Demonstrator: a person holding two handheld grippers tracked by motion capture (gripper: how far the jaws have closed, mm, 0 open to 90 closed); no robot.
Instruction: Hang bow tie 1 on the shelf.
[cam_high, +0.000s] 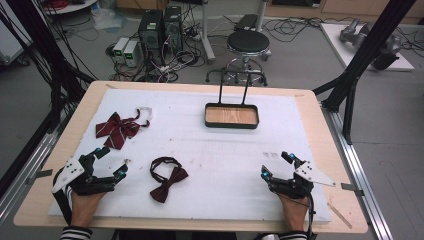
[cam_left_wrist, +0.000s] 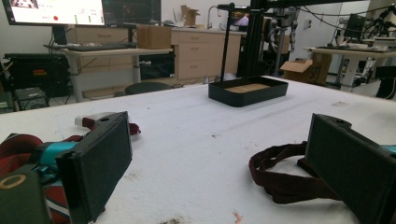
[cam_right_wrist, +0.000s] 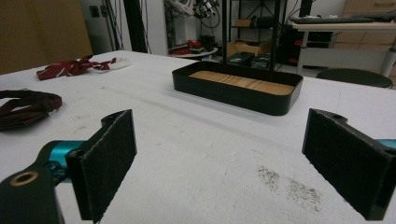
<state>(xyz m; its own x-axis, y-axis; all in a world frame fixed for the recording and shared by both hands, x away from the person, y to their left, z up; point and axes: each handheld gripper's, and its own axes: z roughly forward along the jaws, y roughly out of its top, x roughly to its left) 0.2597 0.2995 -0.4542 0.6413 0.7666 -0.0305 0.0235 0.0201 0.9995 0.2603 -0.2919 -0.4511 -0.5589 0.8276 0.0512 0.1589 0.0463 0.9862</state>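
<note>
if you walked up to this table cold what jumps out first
Two bow ties on the white mat: a striped red one at far left and a dark maroon one nearer the front, close to the open left gripper. Behind them, mid-table, sits a black tray with a wooden floor.

High view looks down from above; both gripper views sit low, sharing the black tray (cam_high: 231, 123).

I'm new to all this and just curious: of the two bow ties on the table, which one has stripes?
The striped bow tie, lying at the far left with a white strap end. The plain dark red bow tie nearer the left gripper has no stripes.
</note>
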